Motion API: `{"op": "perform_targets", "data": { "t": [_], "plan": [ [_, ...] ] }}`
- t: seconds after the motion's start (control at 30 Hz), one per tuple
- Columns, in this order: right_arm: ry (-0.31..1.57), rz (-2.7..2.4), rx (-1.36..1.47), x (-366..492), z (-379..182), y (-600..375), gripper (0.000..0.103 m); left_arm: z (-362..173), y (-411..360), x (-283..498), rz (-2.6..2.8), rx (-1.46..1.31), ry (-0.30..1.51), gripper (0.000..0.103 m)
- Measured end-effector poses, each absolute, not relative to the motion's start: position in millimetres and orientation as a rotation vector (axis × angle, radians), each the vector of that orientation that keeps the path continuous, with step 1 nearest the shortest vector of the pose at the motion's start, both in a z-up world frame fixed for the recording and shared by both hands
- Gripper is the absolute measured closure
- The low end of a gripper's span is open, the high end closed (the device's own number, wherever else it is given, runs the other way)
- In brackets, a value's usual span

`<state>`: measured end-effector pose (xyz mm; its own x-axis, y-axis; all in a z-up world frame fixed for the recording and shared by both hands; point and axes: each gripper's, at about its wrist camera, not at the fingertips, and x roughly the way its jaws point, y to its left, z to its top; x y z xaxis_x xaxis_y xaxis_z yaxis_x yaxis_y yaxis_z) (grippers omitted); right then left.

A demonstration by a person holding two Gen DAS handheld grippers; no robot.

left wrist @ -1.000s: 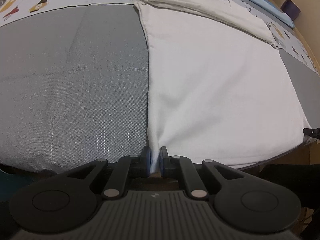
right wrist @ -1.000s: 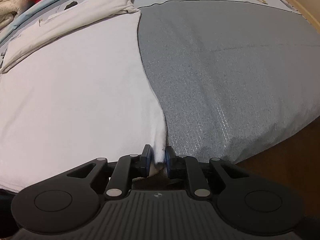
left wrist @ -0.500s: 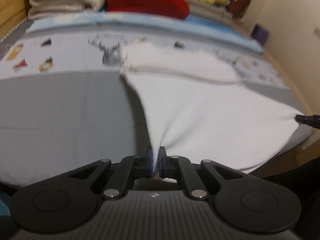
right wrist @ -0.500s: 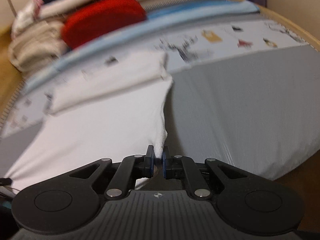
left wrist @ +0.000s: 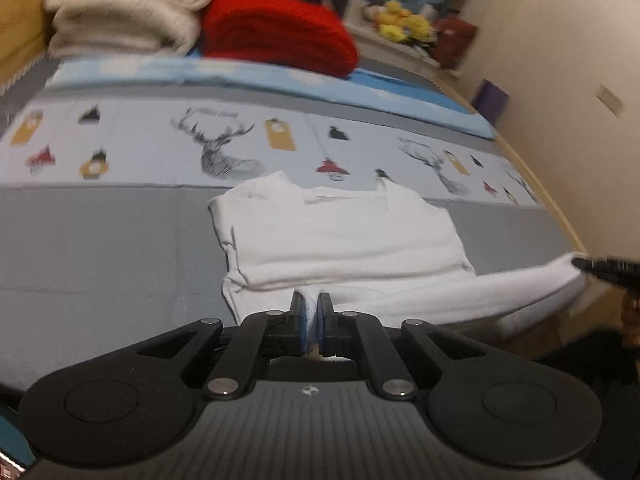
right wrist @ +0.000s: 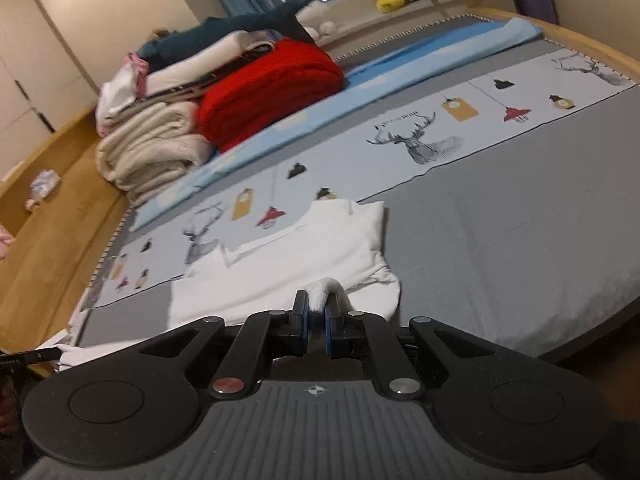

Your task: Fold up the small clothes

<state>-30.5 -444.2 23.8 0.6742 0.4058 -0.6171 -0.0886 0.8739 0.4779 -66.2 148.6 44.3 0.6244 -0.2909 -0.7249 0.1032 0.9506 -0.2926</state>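
In the left wrist view, the left gripper (left wrist: 311,312) sits at the lower middle of the frame with its fingers (left wrist: 297,314) clamped on a pinch of white cloth, one bottom corner of the white T-shirt (left wrist: 340,236) that lies on the bed (left wrist: 100,248) in the middle of the frame. The far part of the shirt looks already doubled over near the collar, and the near hem stretches in a taut band toward the right edge, where the tip of the right gripper (left wrist: 580,263) holds the other corner; gripping both corners keeps the hem straight, probably so it can be carried over as one even fold. At the upper left, a red blanket (left wrist: 276,28) and cream blankets (left wrist: 124,8) are stacked well apart from the shirt. In the right wrist view, the right gripper's fingers are likewise pinched on a bunched white corner at the lower middle, with the shirt spreading up and left of them across the grey and printed bedcover (right wrist: 460,128), and the left gripper's tip shows at the lower left edge.
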Motion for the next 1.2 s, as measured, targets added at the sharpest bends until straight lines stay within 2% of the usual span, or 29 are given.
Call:
{"op": "perform_targets", "data": {
  "t": [0.27,0.47,0.6,0.67,0.73,0.8,0.83,0.93,0.97,1.03,1.2],
  "plan": [
    [0.906,0.278,0.329,97,-13,-414,0.096,-21,160,53,-0.133,-0.215,0.973,0.097],
    [1.002,0.228,0.309,167,-61,-395,0.096,-70,175,100,-0.061,-0.302,0.993,0.097],
    [1.015,0.212,0.291,178,-89,-390,0.095,-56,187,109,-0.010,-0.365,0.900,0.088],
    [1.008,0.117,0.344,182,-86,-398,0.087,-50,195,107,0.024,-0.373,0.886,0.082],
    [0.872,0.084,0.437,177,-69,-412,0.086,-52,202,106,0.041,-0.388,0.927,0.082],
    [0.840,0.084,0.402,173,-64,-415,0.086,-60,203,104,0.043,-0.378,0.984,0.077],
    [0.860,0.084,0.364,171,-66,-414,0.086,-65,201,103,0.035,-0.357,1.018,0.071],
    [0.978,0.139,0.270,170,-84,-402,0.086,-77,186,99,0.012,-0.268,1.081,0.064],
    [0.989,0.155,0.230,168,-86,-397,0.086,-80,182,98,0.005,-0.253,1.090,0.063],
    [1.016,0.184,0.123,164,-94,-384,0.078,-86,176,99,-0.007,-0.243,1.104,0.063],
    [1.069,0.223,0.008,164,-107,-362,0.077,-95,162,111,0.012,-0.237,1.109,0.063]
  ]
}}
